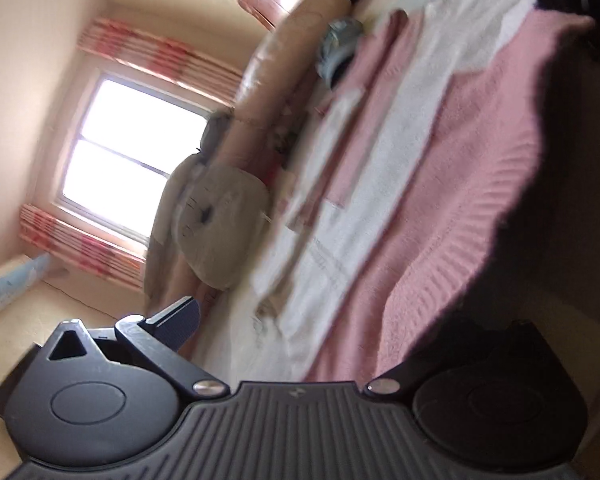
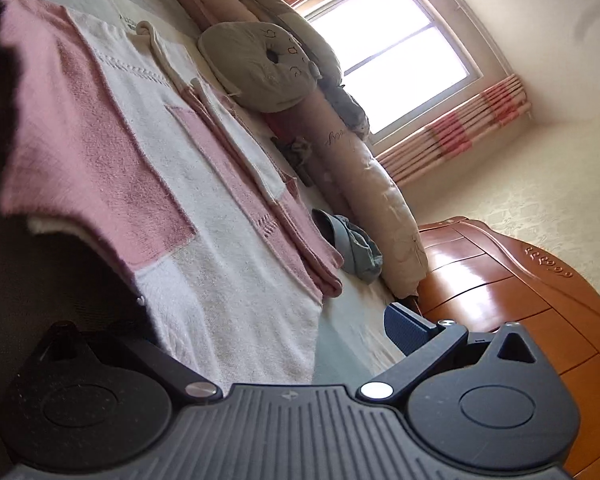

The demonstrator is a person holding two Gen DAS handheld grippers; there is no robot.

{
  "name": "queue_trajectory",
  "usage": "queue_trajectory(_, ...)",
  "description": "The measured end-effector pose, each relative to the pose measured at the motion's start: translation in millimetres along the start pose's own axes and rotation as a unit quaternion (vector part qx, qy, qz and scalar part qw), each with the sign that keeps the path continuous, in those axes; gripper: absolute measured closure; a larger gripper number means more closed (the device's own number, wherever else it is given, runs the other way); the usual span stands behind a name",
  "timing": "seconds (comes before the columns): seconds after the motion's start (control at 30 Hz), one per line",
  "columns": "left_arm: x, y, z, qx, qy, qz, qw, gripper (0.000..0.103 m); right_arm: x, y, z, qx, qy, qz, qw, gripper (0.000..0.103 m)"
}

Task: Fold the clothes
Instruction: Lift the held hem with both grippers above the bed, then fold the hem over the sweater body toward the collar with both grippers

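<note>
A pink and white knitted garment (image 1: 400, 184) (image 2: 172, 184) lies spread on the bed, with a folded pink strip along its far side. Its near pink edge is raised, and the underside is in dark shadow. My left gripper (image 1: 348, 320) is open at that edge. One blue-padded finger (image 1: 180, 320) shows over the bedsheet; the other sits in the shadow under the cloth. My right gripper (image 2: 232, 324) is open too, with one padded finger (image 2: 404, 330) beside the white hem and the other dark under the raised cloth. The left wrist view is blurred.
A grey cushion with a cat face (image 2: 260, 64) (image 1: 220, 220) and a long pink bolster (image 2: 364, 184) line the far side of the bed. A crumpled blue-grey garment (image 2: 356, 248) (image 1: 338, 46) lies by the bolster. A wooden headboard (image 2: 500, 272) and a bright window (image 2: 400, 52) stand beyond.
</note>
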State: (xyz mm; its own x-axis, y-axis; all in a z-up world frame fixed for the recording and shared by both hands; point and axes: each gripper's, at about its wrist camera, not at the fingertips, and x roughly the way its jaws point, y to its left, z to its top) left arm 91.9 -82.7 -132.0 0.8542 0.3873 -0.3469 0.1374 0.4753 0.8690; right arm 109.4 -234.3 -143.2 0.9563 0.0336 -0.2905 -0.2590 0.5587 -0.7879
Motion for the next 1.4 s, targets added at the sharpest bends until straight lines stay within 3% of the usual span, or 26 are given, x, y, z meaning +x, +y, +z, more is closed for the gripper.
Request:
queue_trajectory(0.03,0.8,2.2,-1.1,-0.008,0.001,-0.003,1.0000,0.000,1.3,-0.9,-0.5,0.005,0.002,0.002,1.000,0.000)
queue_trajectory(0.13,-0.9,9.1,-1.9,-0.005,-0.006,0.039,0.9992,0.000,3.9,-2.3,-1.5,0.008,0.004,-0.005,1.000,0.000)
queue_trajectory(0.37,0.0,27.2,3.9,-0.010,-0.021,0.065,0.9976,0.000,3.5,-9.9,12.4,-0.005,-0.022,-0.071,0.997,0.000)
queue_trajectory(0.77,46.3,62.8,22.4,-0.016,-0.050,0.081,0.9953,0.000,38.1,-29.8,36.2,-0.006,-0.007,-0.081,0.997,0.000)
queue_trajectory(1.4,160.6,112.2,55.4,-0.034,-0.076,0.122,0.9890,0.000,167.1,-69.9,91.8,0.001,-0.012,-0.112,0.994,0.000)
